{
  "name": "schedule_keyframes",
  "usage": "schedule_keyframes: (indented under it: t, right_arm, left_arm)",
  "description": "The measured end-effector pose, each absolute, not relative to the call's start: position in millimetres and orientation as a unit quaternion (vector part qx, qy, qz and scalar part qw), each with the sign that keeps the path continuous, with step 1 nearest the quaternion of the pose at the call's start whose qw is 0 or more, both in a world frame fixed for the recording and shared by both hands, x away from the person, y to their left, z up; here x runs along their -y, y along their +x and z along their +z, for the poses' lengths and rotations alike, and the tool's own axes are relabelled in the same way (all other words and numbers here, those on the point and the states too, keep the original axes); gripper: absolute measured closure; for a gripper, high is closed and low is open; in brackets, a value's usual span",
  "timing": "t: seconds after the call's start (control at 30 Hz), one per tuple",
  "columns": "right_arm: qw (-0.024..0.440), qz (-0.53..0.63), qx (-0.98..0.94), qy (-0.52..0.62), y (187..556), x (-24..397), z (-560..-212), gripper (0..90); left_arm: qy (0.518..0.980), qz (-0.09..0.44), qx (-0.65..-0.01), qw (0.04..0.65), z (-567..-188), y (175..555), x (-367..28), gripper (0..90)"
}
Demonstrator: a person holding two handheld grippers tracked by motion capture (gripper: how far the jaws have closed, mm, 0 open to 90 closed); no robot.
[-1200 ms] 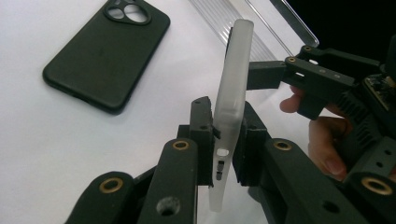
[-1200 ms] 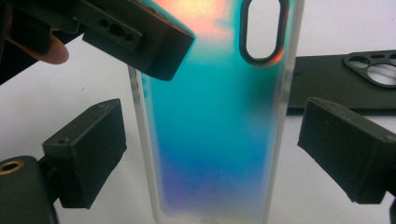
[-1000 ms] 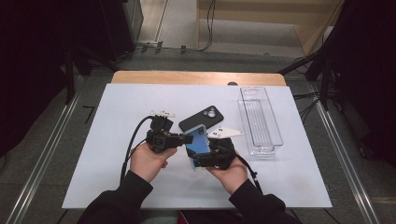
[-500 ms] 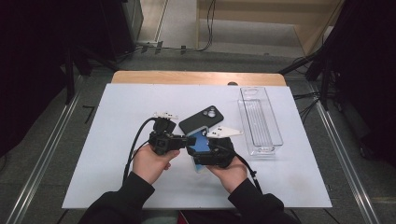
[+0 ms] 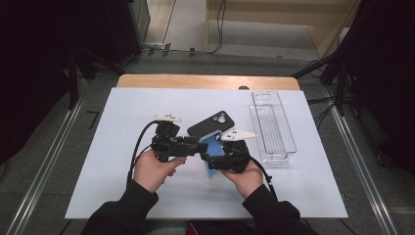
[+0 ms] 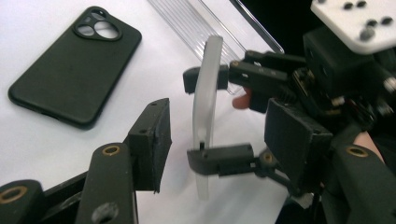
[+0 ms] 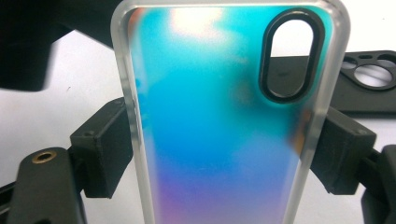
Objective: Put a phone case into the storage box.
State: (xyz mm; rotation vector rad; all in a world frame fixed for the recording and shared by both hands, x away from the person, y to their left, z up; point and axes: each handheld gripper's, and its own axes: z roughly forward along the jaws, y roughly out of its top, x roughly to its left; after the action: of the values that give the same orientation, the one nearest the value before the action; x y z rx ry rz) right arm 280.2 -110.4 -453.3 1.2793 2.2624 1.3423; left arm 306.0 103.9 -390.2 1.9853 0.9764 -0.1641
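Note:
A blue iridescent phone case (image 7: 219, 116) with a frosted rim is gripped across its width by my right gripper (image 7: 224, 154), a pad pressing each long edge. In the high view the phone case (image 5: 214, 147) hangs just above the white table between both hands. My left gripper (image 6: 224, 140) faces it edge-on; its jaws have just been opening and now stand apart on either side of the phone case (image 6: 205, 107), with neither pad touching it. From the high view the left gripper (image 5: 203, 146) points right at the right gripper (image 5: 213, 159).
A black phone case (image 5: 211, 125) lies flat on the white table (image 5: 122, 112) just behind the grippers, its camera cutout up. A long clear plastic tray (image 5: 272, 125) lies to the right. The table's wooden far edge (image 5: 205, 81) runs behind them.
The left gripper's jaws have spread apart around the blue case. Both hands have stayed where they were, and the right gripper still holds the case.

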Motion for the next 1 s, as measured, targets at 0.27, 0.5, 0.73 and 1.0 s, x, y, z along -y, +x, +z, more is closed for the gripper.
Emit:
schedule_keyframes:
  t: [0.27, 0.5, 0.73, 1.0]
  right_arm:
    - [0.089, 0.467, -0.774, 0.419, 286, 123, -449, 16.0]
    - [0.068, 0.474, -0.785, 0.394, 289, 134, -446, 16.0]
    - [0.057, 0.482, -0.789, 0.375, 289, 144, -441, 16.0]
    - [0.056, 0.481, -0.795, 0.365, 287, 147, -439, 16.0]
  left_arm:
    - [0.828, -0.091, -0.339, 0.436, -394, 305, -109, 33.3]
    - [0.85, -0.07, -0.296, 0.43, -402, 302, -117, 31.0]
    - [0.859, -0.053, -0.27, 0.433, -417, 299, -122, 31.0]
    - [0.864, -0.057, -0.256, 0.43, -433, 295, -129, 31.0]
